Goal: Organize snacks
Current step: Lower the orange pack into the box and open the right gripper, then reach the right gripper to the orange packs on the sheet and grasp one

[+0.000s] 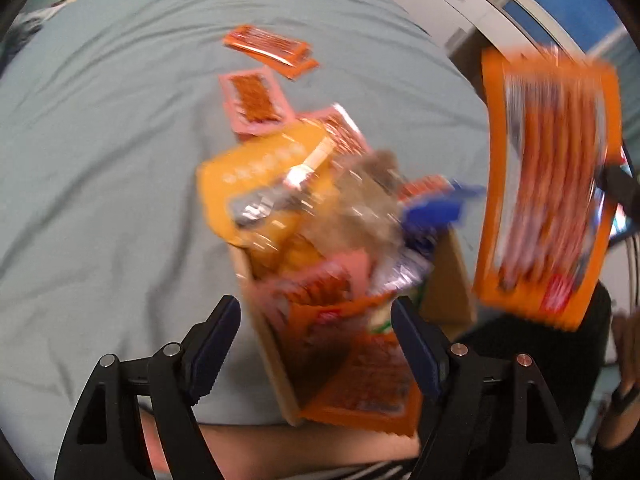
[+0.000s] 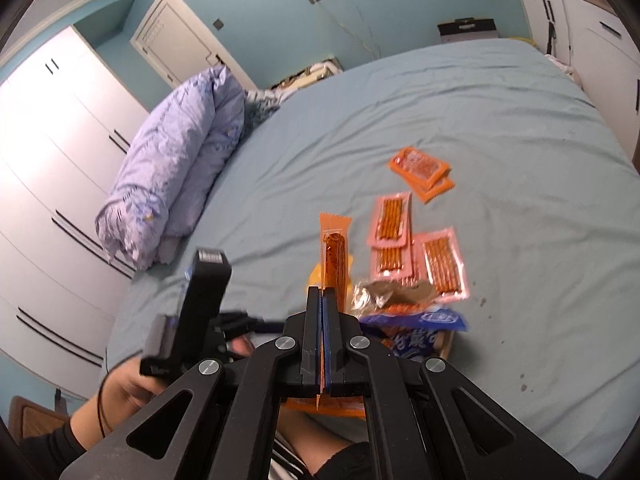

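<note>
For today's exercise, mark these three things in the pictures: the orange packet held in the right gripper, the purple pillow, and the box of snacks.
orange packet point(image 2: 335, 252), right wrist view, on its upright orange edge.
purple pillow point(image 2: 176, 168), right wrist view, on its crumpled middle.
box of snacks point(image 1: 276, 364), left wrist view, on its tan side wall.

No brand, word or number reads clearly. White characters on the blue packet point(image 2: 416, 334), at five o'clock from the pink packets point(image 2: 416, 256), are too blurred to make out.
</note>
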A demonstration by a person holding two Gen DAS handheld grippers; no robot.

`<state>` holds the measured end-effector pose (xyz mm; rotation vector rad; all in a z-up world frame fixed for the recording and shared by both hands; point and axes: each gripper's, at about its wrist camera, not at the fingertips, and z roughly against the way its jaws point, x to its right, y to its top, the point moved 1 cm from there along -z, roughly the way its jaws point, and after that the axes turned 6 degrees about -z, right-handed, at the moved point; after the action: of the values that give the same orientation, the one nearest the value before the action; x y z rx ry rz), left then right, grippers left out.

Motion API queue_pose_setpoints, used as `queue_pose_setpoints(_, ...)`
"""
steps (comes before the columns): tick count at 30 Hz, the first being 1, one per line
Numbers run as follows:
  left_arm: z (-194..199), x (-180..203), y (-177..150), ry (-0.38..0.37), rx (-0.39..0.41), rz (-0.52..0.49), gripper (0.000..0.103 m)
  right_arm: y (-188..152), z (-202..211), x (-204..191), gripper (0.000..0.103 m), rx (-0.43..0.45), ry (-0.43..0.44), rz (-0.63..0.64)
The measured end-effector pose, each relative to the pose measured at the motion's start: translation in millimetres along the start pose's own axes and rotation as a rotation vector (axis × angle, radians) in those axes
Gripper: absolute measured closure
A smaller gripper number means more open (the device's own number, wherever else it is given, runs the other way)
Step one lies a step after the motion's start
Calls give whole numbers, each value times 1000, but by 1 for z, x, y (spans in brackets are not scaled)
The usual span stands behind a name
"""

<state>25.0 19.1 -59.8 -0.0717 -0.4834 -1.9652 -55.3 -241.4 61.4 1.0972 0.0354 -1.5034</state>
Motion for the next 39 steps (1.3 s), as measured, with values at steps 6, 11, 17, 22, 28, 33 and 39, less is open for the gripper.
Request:
queue_pose_setpoints(6, 30, -30, 0, 134, 162, 130, 25, -1, -23, 5, 103, -25, 17, -15)
queue_pose_setpoints(11, 41, -41, 4, 181, 213, 163, 25, 3, -17, 21, 72, 20, 5, -90)
queue_pose_setpoints(17, 29, -34, 8, 258, 201, 91, 25, 11, 21, 35, 19, 169, 134, -139)
queue_pose_setpoints(22, 28, -22, 10, 310, 190, 27, 25, 27, 48, 57, 19, 324, -103, -114)
queue_pose_setpoints(28, 22, -19, 16, 317, 164, 0, 25, 45, 38, 108, 19, 255, -329, -206)
queue_pose_setpoints(33, 17, -27, 30, 319, 152, 28, 25, 74, 13, 118, 19, 141, -497, -250)
queue_pose_setpoints(39, 13, -44, 58, 296, 155, 52, 25, 96, -4, 122, 20, 116, -476, -189)
